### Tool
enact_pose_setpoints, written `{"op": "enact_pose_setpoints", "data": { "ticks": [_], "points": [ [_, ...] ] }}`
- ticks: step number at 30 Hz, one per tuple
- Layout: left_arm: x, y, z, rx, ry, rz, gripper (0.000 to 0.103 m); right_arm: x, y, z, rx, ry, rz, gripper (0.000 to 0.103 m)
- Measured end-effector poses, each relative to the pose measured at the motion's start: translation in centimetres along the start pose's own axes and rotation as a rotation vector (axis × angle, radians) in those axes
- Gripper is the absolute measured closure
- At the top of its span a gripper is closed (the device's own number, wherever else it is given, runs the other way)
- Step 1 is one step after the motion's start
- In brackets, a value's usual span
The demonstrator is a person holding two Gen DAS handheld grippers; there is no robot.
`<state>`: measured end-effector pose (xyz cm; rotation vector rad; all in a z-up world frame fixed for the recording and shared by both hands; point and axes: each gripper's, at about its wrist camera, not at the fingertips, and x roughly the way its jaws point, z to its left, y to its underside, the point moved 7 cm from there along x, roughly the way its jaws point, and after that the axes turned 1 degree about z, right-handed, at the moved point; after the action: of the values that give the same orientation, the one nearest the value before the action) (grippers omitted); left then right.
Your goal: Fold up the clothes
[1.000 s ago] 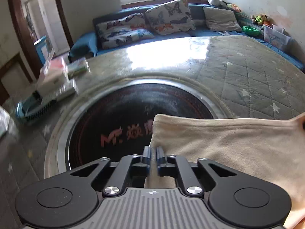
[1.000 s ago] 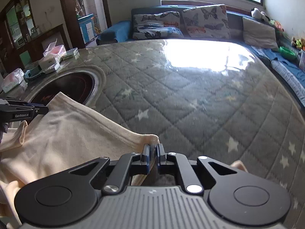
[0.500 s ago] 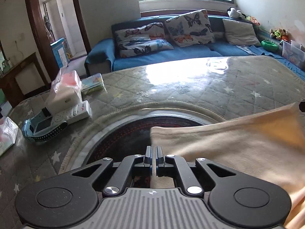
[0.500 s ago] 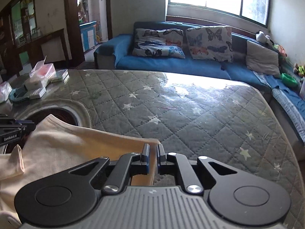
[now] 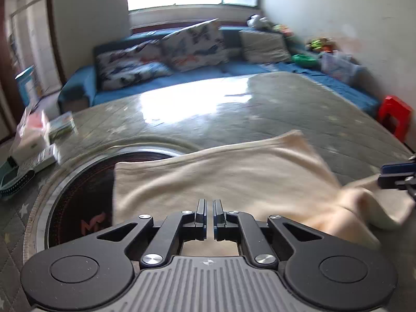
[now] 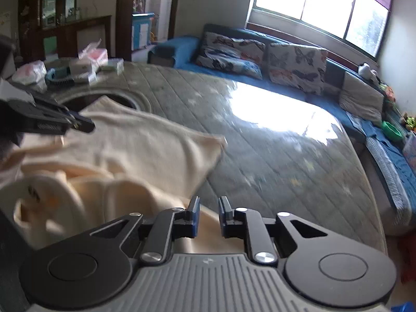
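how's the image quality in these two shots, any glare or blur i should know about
Left wrist view: window light blows out a patch of the quilted table cover, and motion blur smears the cream garment and the sofa cushions. Right wrist view: the same glare patch on the cover, windows overexposed, garment edges soft with blur; fisheye bends the table rim in both.

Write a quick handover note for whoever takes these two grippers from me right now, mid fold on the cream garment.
Left gripper: shut, nothing between its fingers; it sits over the cream garment.
Right gripper: jaws have just been opening, nothing between them; garment released.
Garment: on the quilted table cover, its far edge folded over, partly covering the round dark inset. The near part by the right gripper is bunched.
Done: one fold laid down.
Left: smooth the bunched part and, probably, fold again.
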<state>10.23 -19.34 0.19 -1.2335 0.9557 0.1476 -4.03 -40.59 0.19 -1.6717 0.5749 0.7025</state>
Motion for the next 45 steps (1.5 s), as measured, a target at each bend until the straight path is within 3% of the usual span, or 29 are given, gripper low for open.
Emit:
{"op": "enact_pose_setpoints", "data": {
  "ticks": [3, 6, 10, 21, 24, 30, 33, 37, 40, 45],
  "points": [
    [-3.1, 1.5, -1.9, 0.047, 0.069, -0.034, 0.098, -0.9, 2.8, -0.7, 0.018, 0.032, 0.033, 0.085],
    [-6.2, 3.2, -4.3, 0.114, 0.137, -0.069, 0.098, -1.6, 5.0, -1.7, 0.067, 0.062, 0.046, 0.077],
    [-7.6, 5.2, -7.4, 0.198, 0.184, -0.083, 0.095, -2.2, 7.4, -3.1, 0.141, 0.096, 0.056, 0.074],
    [-6.7, 6.9, -10.4, 0.315, 0.196, -0.088, 0.088, -4.2, 10.4, -6.9, 0.275, 0.183, 0.043, 0.070],
    [-6.4, 7.1, -10.6, 0.332, 0.196, -0.084, 0.076, -3.9, 10.7, -8.0, 0.330, 0.185, 0.045, 0.070],
    [-5.8, 7.7, -11.2, 0.402, 0.178, -0.081, 0.076, -3.4, 11.3, -9.6, 0.434, 0.153, 0.034, 0.070],
    [-5.4, 7.9, -11.4, 0.407, 0.177, -0.066, 0.079, -2.9, 11.4, -9.8, 0.464, 0.137, 0.034, 0.071],
    [-5.1, 7.9, -11.0, 0.391, 0.167, -0.064, 0.096, -2.7, 11.2, -9.6, 0.457, 0.129, 0.034, 0.089],
    [-6.4, 7.5, -11.0, 0.369, 0.173, -0.098, 0.098, -3.0, 10.7, -9.6, 0.433, 0.155, 0.017, 0.094],
    [-10.4, 7.6, -11.9, 0.395, 0.247, -0.195, 0.098, -4.3, 9.2, -10.1, 0.382, 0.230, -0.052, 0.095]
  ]
}}
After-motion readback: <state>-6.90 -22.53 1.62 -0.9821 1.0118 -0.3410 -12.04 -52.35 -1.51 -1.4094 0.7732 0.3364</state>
